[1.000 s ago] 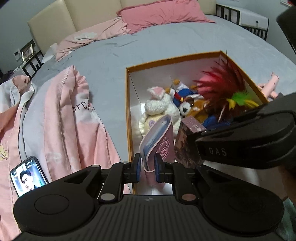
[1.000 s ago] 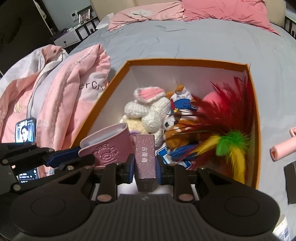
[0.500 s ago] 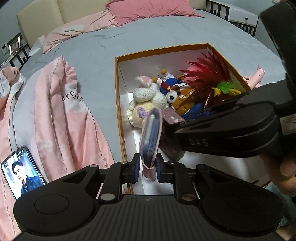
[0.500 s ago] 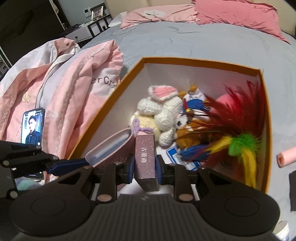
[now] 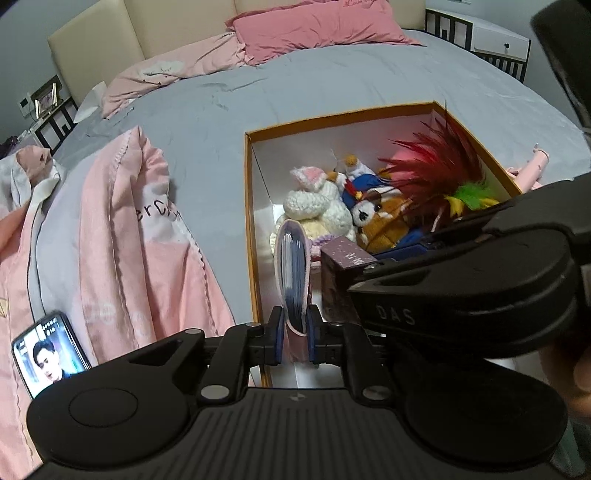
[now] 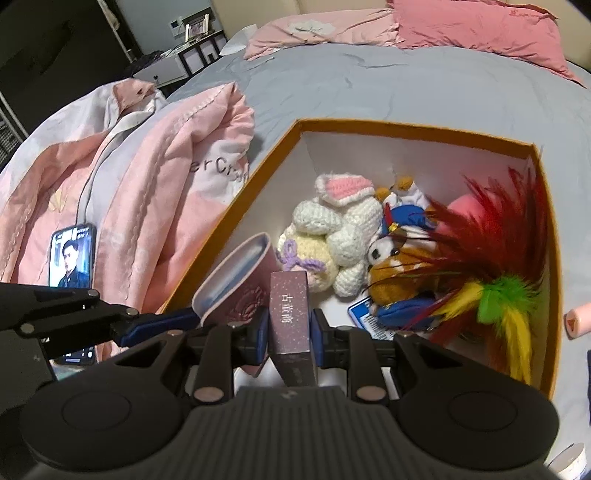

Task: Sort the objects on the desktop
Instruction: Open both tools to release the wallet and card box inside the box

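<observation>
My left gripper [image 5: 295,334] pinches a pink card holder [image 5: 293,266] that stands on edge over the near left corner of the orange-rimmed box [image 5: 248,206]; its jaws are closing on it. My right gripper [image 6: 289,334] is shut on a small purple box [image 6: 290,317] with white characters, held over the same end of the orange-rimmed box [image 6: 236,206]. The pink card holder [image 6: 236,280] sits just left of it. Both held items hang side by side, close together. Inside lie a white crocheted bunny [image 6: 332,229], a brown plush dog [image 6: 399,266] and a red, yellow and green feather toy [image 6: 491,258].
A pink quilt [image 5: 122,240] lies left of the box on the grey bed, with a lit phone [image 5: 48,354] on it. A pink tube [image 6: 578,319] rests right of the box. Pink pillows [image 5: 317,29] lie at the headboard. Nightstands flank the bed.
The pink card holder has turned from showing its face to standing edge-on between my left fingers. The right gripper has come closer beside it over the box. The purple box stays gripped.
</observation>
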### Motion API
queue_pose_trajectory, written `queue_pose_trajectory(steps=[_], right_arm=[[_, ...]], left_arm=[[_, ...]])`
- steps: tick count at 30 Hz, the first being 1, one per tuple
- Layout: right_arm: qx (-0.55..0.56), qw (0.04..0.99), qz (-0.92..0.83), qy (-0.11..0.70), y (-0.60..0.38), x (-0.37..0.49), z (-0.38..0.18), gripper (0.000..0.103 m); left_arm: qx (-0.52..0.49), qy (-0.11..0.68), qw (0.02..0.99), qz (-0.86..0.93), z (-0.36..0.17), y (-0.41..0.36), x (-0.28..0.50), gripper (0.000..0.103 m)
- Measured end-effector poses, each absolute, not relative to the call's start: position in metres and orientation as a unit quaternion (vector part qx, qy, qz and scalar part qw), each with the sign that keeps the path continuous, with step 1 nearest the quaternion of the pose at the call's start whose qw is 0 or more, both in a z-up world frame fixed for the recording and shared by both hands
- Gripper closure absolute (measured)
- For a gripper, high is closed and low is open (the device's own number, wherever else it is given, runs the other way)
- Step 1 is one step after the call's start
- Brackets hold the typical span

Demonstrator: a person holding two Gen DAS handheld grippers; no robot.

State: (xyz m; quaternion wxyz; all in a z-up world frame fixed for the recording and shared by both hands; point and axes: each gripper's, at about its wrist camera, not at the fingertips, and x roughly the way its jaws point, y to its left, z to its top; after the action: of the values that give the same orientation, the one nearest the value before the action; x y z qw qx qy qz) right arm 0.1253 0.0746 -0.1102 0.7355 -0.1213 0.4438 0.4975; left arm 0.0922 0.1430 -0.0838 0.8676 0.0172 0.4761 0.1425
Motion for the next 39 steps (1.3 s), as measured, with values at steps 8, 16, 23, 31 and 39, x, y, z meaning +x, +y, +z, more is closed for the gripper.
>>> queue_pose_trajectory(steps=[8,16,23,31,39], right_arm=[[-0.116,0.73,0.499,0.452,0.077,0.123,-0.114,0.078],[-0.096,0.738,0.48,0.465,0.082,0.124,-0.113,0.078],[-0.068,0.709,0.496,0.497,0.083,0.121,-0.116,0.073],[-0.046,0.681,0.521,0.513,0.072,0.129,-0.111,0.067],[-0.159,0.627,0.592,0.481,0.078,0.118,-0.109,0.056]], left_arm=[[0.02,0.503,0.855,0.125,-0.093,0.14,0.089,0.087],[0.004,0.475,0.871,0.124,-0.081,0.142,0.071,0.079],[0.004,0.446,0.888,0.113,-0.066,0.142,0.052,0.079],[0.028,0.451,0.884,0.121,-0.063,0.146,0.034,0.06],[-0.053,0.483,0.869,0.093,-0.071,0.169,0.034,0.06]])
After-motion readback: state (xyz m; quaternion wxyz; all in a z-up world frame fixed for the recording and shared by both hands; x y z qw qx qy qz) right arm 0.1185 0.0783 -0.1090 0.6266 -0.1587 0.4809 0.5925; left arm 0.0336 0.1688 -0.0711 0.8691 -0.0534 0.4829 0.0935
